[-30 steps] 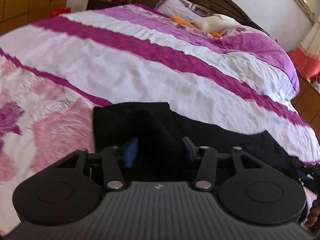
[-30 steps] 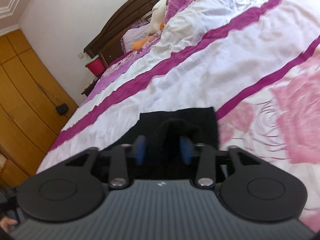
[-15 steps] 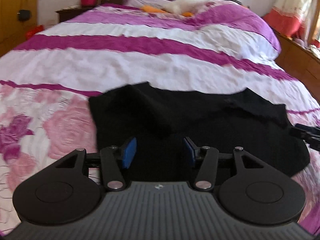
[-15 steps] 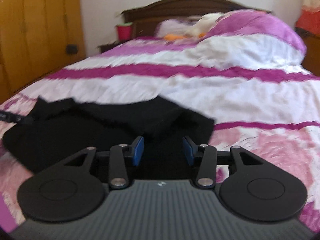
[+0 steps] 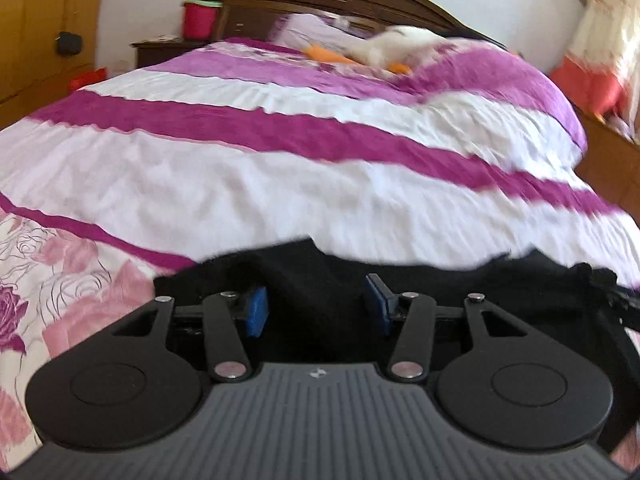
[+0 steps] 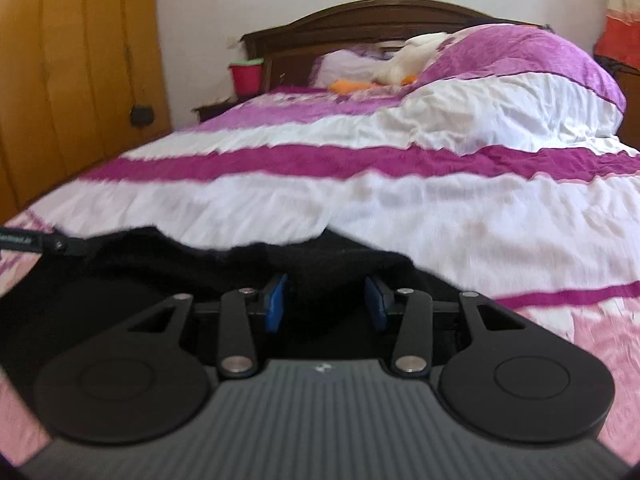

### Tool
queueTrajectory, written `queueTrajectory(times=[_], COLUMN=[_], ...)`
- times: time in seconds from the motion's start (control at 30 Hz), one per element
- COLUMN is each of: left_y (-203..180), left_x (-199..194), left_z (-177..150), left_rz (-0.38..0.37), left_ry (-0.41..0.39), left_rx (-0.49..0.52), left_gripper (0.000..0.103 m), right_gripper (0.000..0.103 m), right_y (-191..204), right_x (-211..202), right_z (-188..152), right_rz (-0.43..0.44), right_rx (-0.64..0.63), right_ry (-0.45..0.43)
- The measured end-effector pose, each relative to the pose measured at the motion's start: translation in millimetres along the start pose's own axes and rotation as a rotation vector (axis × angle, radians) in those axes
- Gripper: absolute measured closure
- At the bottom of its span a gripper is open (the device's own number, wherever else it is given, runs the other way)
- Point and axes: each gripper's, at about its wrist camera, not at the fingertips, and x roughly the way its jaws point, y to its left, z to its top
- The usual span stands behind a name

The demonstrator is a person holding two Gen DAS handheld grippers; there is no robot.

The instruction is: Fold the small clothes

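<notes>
Both hand-held grippers, left (image 5: 316,306) and right (image 6: 326,300), pinch the black garment (image 5: 460,292) stretched between them, probably to fold it.

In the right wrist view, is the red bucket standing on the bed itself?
No. The red bucket stands on a nightstand beside the headboard, off the striped bedspread.

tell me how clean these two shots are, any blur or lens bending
Left wrist view: motion smear across the striped bedspread and the white plush toy, while the left gripper stays sharp. Right wrist view: similar smear, heaviest on the pink floral area; the wardrobe bows from the fisheye lens. The black garment shows no detail.
</notes>
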Motion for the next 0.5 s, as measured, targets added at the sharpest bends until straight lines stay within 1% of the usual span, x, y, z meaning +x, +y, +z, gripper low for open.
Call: queueTrajectory(times=[0.13,0.2,0.27,0.33,0.5], left_y=[6,9,11,12,15], left_x=[15,16,11,5,-13], left_z=[12,17,21,25,28], left_rz=[0.027,0.026,0.026,0.032,0.057], left_ry=[0.007,-0.004,-0.025,-0.040,-0.075], left_rx=[-0.050,-0.063,-0.068,-0.050,-0.041], left_gripper=[0.047,0.047,0.046,0.046,0.046], right_gripper=[0.058,0.058,0.058,0.058,0.058], right_y=[-7,-12,-18,-22,-26], right_x=[21,24,21,15,-6], right_z=[5,6,7,10,16], right_rz=[-0.041,-0.040,-0.034,-0.032,-0.051], right_rx=[0.070,0.120,0.165,0.187,0.173], right_ry=[-0.003,-0.008,-0.035,-0.059,-0.101])
